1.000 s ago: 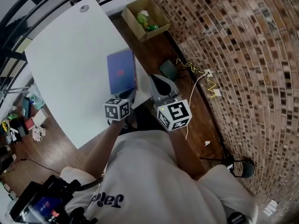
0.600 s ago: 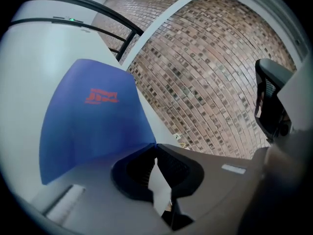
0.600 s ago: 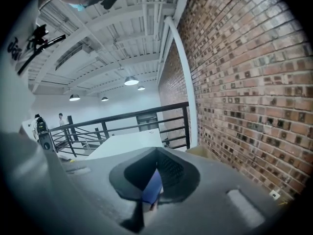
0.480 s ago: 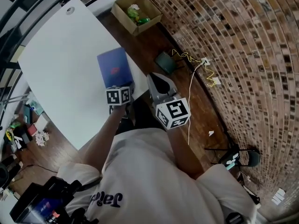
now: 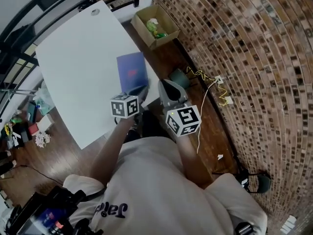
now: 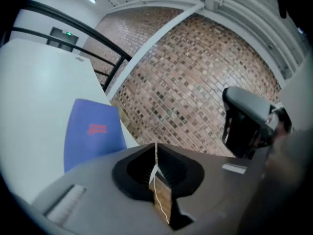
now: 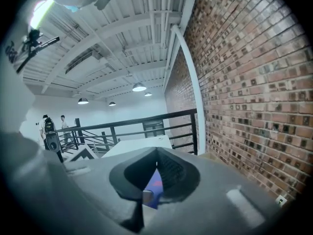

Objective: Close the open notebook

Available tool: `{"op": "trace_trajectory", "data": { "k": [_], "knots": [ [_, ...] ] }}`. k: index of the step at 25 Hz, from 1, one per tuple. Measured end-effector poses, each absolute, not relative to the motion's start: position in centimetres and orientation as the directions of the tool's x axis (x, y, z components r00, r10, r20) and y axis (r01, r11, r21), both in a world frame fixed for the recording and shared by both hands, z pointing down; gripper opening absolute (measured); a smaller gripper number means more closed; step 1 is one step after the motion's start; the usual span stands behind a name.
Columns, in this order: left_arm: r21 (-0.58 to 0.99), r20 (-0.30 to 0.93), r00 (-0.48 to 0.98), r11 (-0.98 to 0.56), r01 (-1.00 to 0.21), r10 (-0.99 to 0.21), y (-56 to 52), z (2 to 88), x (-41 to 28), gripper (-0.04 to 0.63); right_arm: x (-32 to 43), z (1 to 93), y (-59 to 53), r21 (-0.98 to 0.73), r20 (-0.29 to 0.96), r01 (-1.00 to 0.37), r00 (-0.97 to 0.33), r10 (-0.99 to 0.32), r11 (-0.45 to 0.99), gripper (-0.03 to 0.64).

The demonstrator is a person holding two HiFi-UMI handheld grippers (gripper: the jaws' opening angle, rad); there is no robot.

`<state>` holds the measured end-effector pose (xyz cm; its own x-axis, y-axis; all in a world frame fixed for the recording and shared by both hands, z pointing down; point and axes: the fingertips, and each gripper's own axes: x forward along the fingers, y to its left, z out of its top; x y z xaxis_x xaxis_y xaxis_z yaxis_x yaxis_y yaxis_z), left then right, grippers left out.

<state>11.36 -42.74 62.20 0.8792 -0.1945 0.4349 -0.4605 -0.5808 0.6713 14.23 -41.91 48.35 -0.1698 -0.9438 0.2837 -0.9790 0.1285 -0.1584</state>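
Both tools hang close to the person's body, about over the table's near edge. The left gripper [image 6: 155,153] has its jaws almost touching, with only a thin slit between them and nothing in it. The right gripper [image 7: 156,153], just to its right, is likewise closed and empty. Just ahead of and below both tips, the blue notebook [image 5: 132,72] lies flat on the white table [image 5: 83,58], cover up, seemingly already closed. What remains looks like a clean retreat: lift clear of the cover, avoid snagging its near edge, and confirm it lies flat.
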Motion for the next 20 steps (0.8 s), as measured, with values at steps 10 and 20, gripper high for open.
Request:
{"op": "trace_trajectory", "data": {
  "k": [10, 20],
  "knots": [
    [0.435, 0.251, 0.807, -0.682, -0.588, -0.535, -41.7, 51.6, 0.1, 0.015, 6.5, 46.8, -37.4, -0.087, 0.261, -0.937, -0.349, -0.900, 0.338, -0.012],
    [0.324, 0.116, 0.640, -0.581, -0.747, -0.759, -32.9, 47.1, -5.1, 0.015, 4.1, 44.7, -29.2, -0.056, 0.168, -0.844, -0.535, -0.828, 0.533, -0.012]
  ]
}}
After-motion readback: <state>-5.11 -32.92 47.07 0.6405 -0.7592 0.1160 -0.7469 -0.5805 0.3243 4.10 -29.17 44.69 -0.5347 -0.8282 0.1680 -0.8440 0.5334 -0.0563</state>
